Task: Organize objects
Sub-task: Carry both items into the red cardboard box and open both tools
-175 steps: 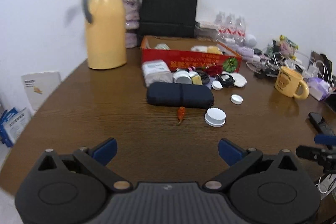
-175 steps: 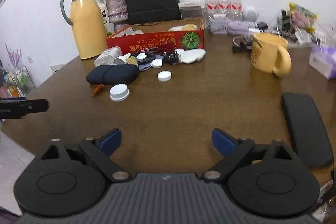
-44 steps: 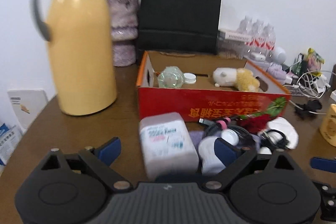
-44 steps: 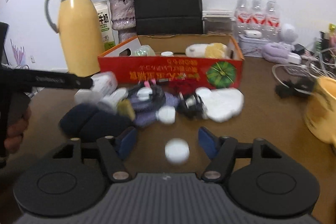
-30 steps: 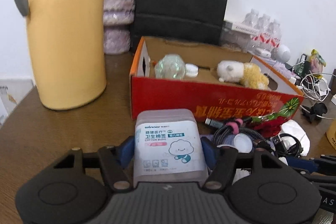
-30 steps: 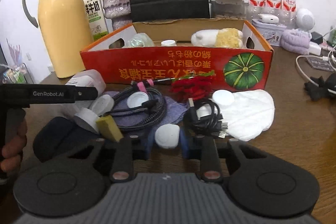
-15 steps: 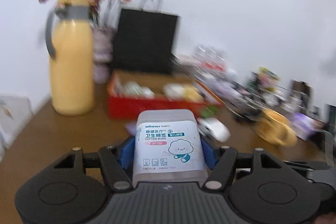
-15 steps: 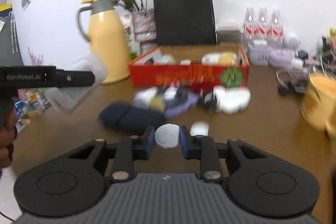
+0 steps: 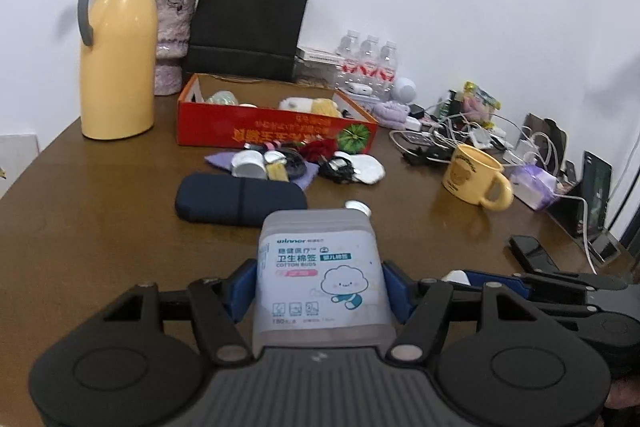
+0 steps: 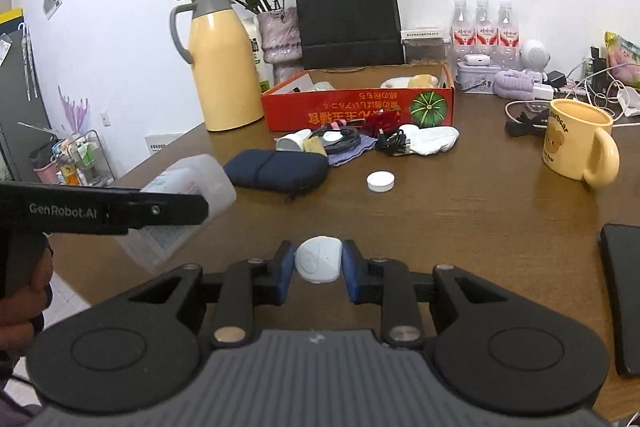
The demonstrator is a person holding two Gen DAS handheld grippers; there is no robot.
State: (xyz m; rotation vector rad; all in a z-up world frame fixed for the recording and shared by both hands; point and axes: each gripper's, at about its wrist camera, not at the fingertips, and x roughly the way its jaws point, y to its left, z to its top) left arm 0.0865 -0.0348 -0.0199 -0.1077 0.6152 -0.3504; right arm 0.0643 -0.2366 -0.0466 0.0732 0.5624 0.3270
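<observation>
My left gripper (image 9: 318, 287) is shut on a clear cotton-bud box (image 9: 320, 271) with a white label and holds it above the near part of the brown table. The box also shows at the left of the right wrist view (image 10: 180, 195). My right gripper (image 10: 318, 269) is shut on a small white round case (image 10: 319, 259) and holds it above the table's near part. A red cardboard box (image 9: 276, 133) with a plush toy inside stands at the back. Loose items lie in front of it: a dark blue pouch (image 9: 240, 199), cables, white caps.
A yellow thermos jug (image 9: 116, 47), a vase and a black paper bag (image 9: 248, 27) stand behind the red box. A yellow mug (image 10: 578, 143) and a black phone (image 10: 624, 299) are at the right. A white cap (image 10: 381, 181) lies mid-table. Chargers and bottles crowd the back right.
Both grippers closed on their objects near the red box, then lifted and pulled back toward the table's near side. Since half a second ago both have drawn slightly further back.
</observation>
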